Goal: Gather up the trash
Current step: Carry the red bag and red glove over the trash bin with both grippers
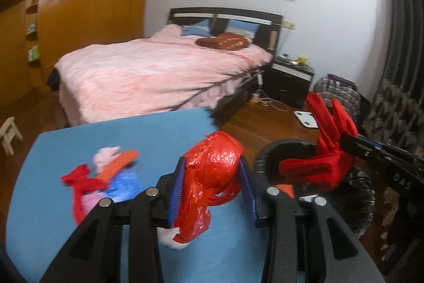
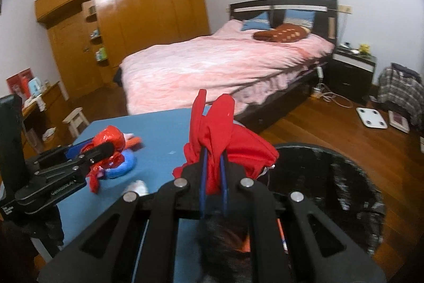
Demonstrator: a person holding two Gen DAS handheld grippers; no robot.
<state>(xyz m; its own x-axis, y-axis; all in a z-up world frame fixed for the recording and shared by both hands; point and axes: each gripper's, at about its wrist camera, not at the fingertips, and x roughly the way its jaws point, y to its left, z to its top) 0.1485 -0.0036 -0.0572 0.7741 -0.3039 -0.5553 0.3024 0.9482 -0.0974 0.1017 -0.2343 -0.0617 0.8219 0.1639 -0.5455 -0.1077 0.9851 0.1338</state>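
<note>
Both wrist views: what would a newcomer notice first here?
Bright red stands out: the left hand-held gripper clamps a crumpled red plastic bag above the blue table, and the right hand-held gripper pinches a red cloth by the black-lined trash bin. Behind them lies a big bed with a pink cover.

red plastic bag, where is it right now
The red plastic bag is clamped in the left gripper, held above the blue table, just left of the black-lined trash bin.
</note>
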